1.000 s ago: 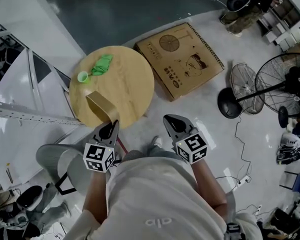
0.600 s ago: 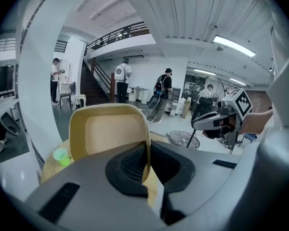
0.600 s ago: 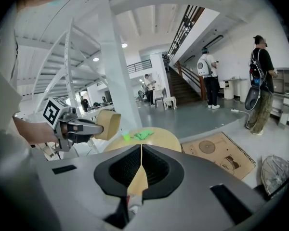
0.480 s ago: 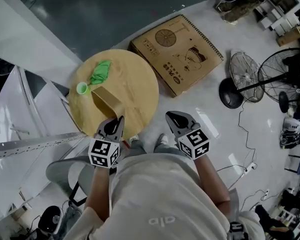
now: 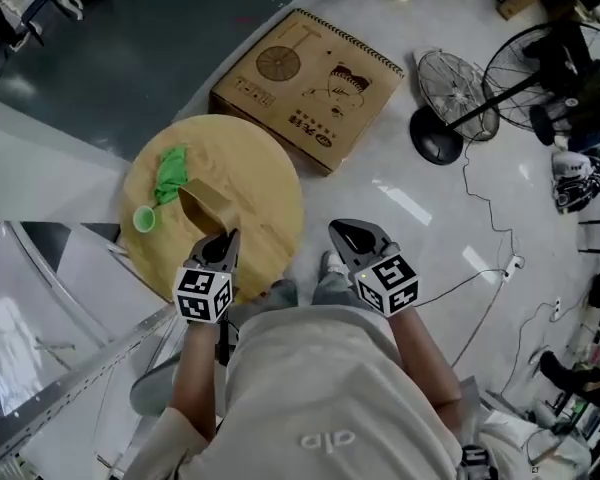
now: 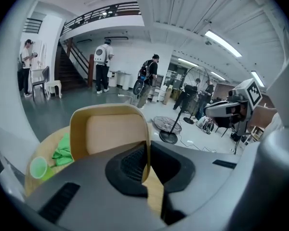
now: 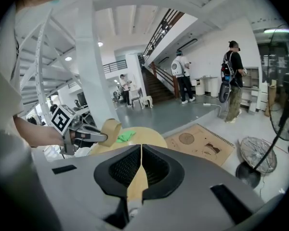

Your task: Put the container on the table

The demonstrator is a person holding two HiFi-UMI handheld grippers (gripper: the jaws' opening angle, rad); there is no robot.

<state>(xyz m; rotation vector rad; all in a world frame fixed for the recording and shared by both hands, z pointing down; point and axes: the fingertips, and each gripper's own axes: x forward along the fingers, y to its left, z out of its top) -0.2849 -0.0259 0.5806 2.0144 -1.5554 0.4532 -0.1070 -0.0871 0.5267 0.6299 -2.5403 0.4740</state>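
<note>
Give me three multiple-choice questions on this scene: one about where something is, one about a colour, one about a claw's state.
1. Where does the flat cardboard box lie relative to the round table?
A on it
B on the floor beside it
C under it

2. What colour is the cloth on that table?
A red
B green
C blue

3. What is the left claw doing?
A open, empty
B shut on the cloth
C shut on the container wall

Answers:
1 B: it lies on the pale floor past the table's edge.
2 B: it shows bright green in both views.
3 C: the tan wall sits between its closed jaws.
</note>
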